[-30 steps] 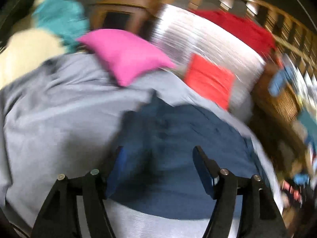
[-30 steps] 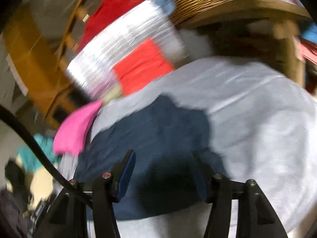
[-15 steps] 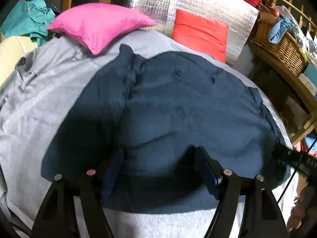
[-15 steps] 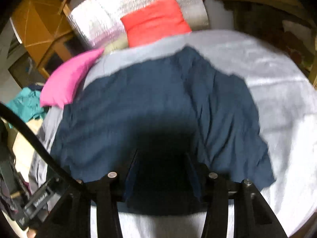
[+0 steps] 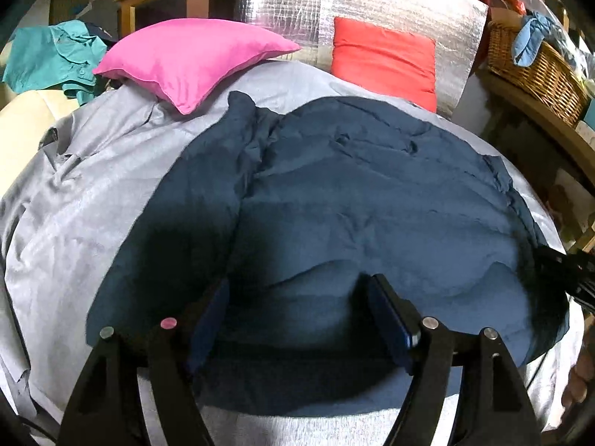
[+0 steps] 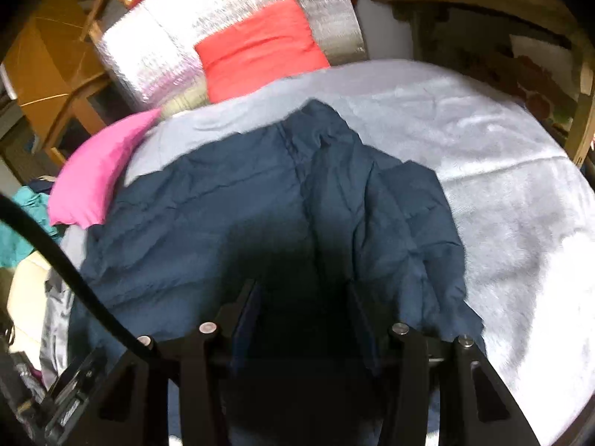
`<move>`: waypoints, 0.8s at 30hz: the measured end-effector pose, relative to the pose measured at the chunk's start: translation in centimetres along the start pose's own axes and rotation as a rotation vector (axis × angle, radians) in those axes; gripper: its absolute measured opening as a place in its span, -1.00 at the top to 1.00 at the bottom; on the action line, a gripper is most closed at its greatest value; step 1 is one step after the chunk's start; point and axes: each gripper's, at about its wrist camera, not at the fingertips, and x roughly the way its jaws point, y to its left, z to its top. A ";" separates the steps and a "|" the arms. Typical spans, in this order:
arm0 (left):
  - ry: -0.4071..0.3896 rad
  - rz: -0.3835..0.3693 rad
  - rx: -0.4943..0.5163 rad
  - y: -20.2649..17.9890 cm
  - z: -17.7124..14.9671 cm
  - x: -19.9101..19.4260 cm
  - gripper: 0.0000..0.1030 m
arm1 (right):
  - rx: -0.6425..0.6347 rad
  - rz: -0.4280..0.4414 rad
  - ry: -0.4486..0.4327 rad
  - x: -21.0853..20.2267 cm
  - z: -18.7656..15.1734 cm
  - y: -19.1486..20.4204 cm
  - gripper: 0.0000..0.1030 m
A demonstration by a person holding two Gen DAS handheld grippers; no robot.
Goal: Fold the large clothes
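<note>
Starting at my far left, a teal garment (image 5: 52,55) lies heaped beyond the edge of the grey bedsheet (image 5: 74,200), and a pink pillow (image 5: 193,55) sits on the sheet's far side, just touching the upper corner of the dark blue garment (image 5: 353,200). That garment is what I have to fold: it lies spread nearly flat over the middle of the sheet, with a bunched ridge running down its left third and low wrinkles across the body. My left gripper (image 5: 297,319) hovers over its near hem with the jaws apart; they have just been opening wider, and nothing is pinched between them, only cloth lying below. Moving right, an orange-red cushion (image 5: 383,63) leans against a silver quilted panel (image 5: 372,7) behind the bed, and a wicker basket (image 5: 535,67) stands on a shelf at the right. My right gripper (image 6: 305,316) is over the garment's right part, jaws parted about halfway and, as far as the deep shadow lets me tell, closed on nothing. I judge the fabric soft, light and limp: it will sag and drag folds along rather than hold a shape. So I would pinch the near hem at its two corners, one per gripper, taking both layers, and lift evenly so it doesn't twist.
</note>
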 end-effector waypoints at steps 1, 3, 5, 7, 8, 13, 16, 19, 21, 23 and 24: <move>-0.009 0.003 -0.003 0.1 -0.1 -0.4 -0.50 | -0.006 0.009 -0.017 -0.7 -0.4 -0.1 -0.01; -0.043 0.016 -0.005 0.2 -0.3 -1.7 -0.50 | -0.015 0.028 -0.052 -2.5 -1.3 0.1 -0.04; -0.085 0.045 0.013 0.2 -0.5 -3.3 -0.50 | -0.037 0.046 -0.091 -4.3 -2.1 0.4 -0.12; -0.119 0.079 0.030 0.2 -0.6 -4.7 -0.50 | -0.043 0.066 -0.131 -6.6 -3.1 0.5 -0.26; -0.141 0.101 0.038 0.2 -0.6 -5.8 -0.51 | -0.043 0.080 -0.149 -7.8 -3.7 0.4 -0.32; -0.213 0.138 0.082 -0.4 -1.0 -10.4 -0.57 | -0.053 0.093 -0.187 -11.8 -5.5 0.6 -0.32; -0.247 0.165 0.117 -0.7 -1.0 -13.1 -0.57 | -0.062 0.084 -0.197 -13.9 -6.1 1.1 -0.33; -0.292 0.188 0.132 -0.9 -1.1 -16.1 -0.58 | -0.083 0.080 -0.210 -15.6 -6.7 1.7 -0.35; -0.316 0.198 0.137 -1.0 -1.1 -18.0 -0.59 | -0.098 0.075 -0.226 -17.1 -7.1 2.3 -0.36; -0.346 0.207 0.142 -1.1 -1.1 -19.9 -0.60 | -0.116 0.076 -0.239 -18.6 -7.5 2.9 -0.39; -0.354 0.209 0.142 -1.1 -1.1 -20.4 -0.66 | -0.125 0.081 -0.244 -19.3 -7.8 3.3 -0.39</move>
